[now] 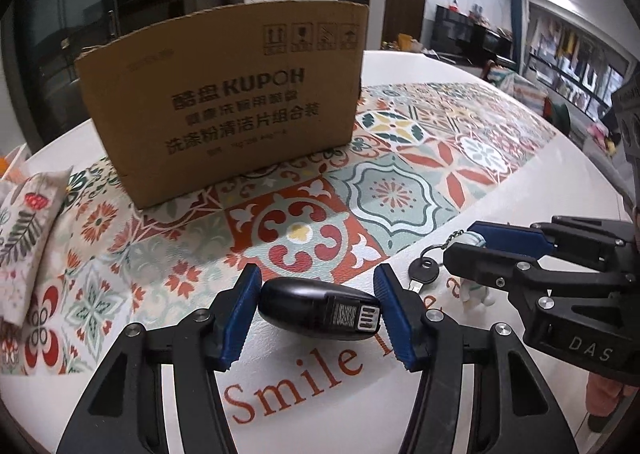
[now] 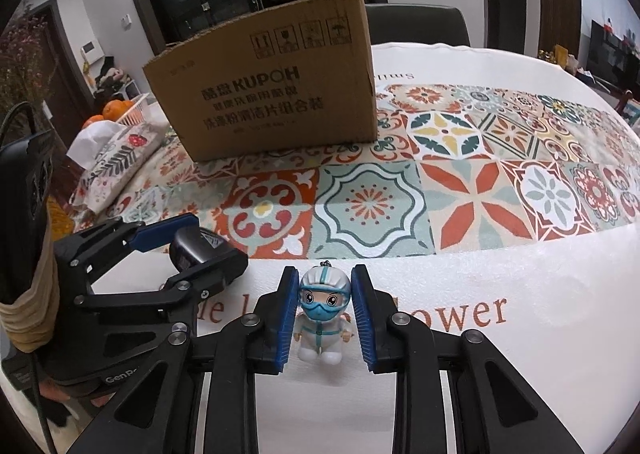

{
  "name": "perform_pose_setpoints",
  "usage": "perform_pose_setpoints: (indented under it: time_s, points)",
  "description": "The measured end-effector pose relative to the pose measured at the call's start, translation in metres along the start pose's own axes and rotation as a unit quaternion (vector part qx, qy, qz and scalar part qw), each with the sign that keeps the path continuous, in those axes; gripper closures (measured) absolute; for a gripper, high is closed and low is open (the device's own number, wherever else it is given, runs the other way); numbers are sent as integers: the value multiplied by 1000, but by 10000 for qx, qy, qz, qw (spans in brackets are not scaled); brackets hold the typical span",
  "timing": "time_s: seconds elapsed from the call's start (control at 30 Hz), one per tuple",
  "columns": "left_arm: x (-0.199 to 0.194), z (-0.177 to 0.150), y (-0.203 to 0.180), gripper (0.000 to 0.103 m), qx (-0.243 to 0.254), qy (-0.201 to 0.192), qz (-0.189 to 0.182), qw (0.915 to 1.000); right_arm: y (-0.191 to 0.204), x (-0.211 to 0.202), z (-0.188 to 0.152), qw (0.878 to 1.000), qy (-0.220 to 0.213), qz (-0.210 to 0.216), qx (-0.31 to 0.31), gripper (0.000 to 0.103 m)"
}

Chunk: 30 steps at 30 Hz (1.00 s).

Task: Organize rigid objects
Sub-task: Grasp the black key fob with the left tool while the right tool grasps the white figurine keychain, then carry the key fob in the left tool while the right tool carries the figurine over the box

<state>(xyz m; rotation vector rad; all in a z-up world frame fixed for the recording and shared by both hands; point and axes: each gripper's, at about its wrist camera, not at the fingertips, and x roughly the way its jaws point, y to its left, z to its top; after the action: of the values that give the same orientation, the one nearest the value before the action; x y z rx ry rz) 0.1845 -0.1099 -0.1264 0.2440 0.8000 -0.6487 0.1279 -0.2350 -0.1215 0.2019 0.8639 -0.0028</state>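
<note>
While my left gripper [image 1: 318, 308] clamps the black mouse [image 1: 320, 310] endwise, its glossy rounded shell looks light, stiff and slippery above the tablecloth [image 1: 500, 214]. My right gripper [image 2: 325, 312] pinches the small hard figurine [image 2: 323, 320] at its helmet, cardboard box [image 1: 224, 94] beyond.

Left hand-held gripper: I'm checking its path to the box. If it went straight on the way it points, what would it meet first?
Probably the patterned tablecloth, since the left hand-held gripper, shut on the black mouse, points downward. The cardboard box stands farther on; depth is unclear.
</note>
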Motion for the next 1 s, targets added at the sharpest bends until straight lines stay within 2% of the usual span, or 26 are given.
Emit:
perform_pose_setpoints:
  time_s: [0.53,1.0]
  points:
    - [-29,16,2,46,-339,-363,238,9985,7,-20,11,9992,-377,161,-33,75]
    - [-62,47,18,46,-560,-834,519,9936,19,-40,49,9949,-944,327,-164,75]
